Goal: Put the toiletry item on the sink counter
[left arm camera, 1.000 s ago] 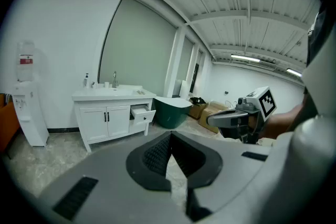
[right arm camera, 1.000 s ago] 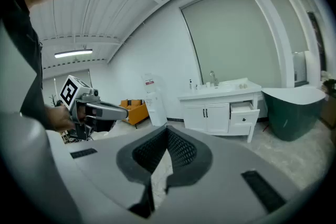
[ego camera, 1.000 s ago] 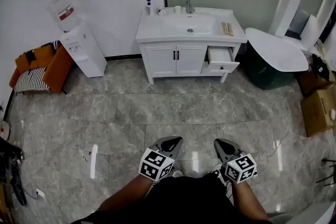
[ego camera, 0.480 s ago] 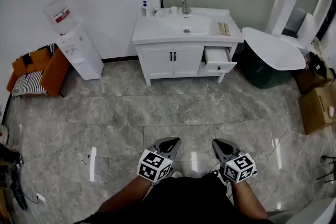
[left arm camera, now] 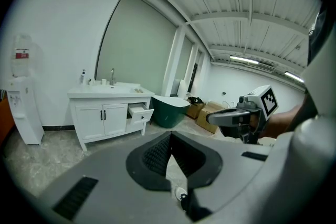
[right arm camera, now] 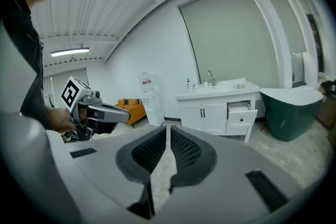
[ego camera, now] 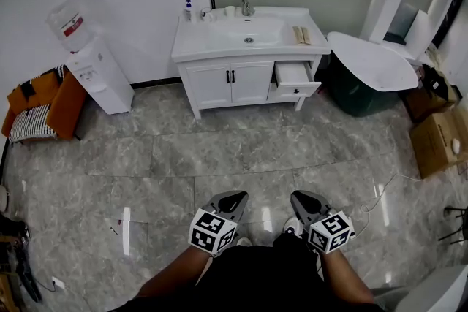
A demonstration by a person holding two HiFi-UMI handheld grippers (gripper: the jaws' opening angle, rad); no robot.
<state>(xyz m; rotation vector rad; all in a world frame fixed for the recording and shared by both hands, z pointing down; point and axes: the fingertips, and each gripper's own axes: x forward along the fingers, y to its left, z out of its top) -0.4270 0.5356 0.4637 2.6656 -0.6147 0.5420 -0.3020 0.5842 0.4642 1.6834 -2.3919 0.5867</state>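
- Floor [ego camera: 241, 150]: tile, open room from my feet to the vanity, nothing to steer round.
- Counter [ego camera: 212, 47]: well ahead, front edge facing me, free surface on both sides of the basin.
- Drawer [ego camera: 295, 75]: standing open at the right, contents hidden.
- Left gripper [ego camera: 232, 199], right gripper [ego camera: 301, 197]: low, side by side, fingers closed on nothing. I judge this a walking carry.
- Bottle [ego camera: 188, 9]: upright at the counter's back left corner. Whether it is the toiletry item, I cannot tell.
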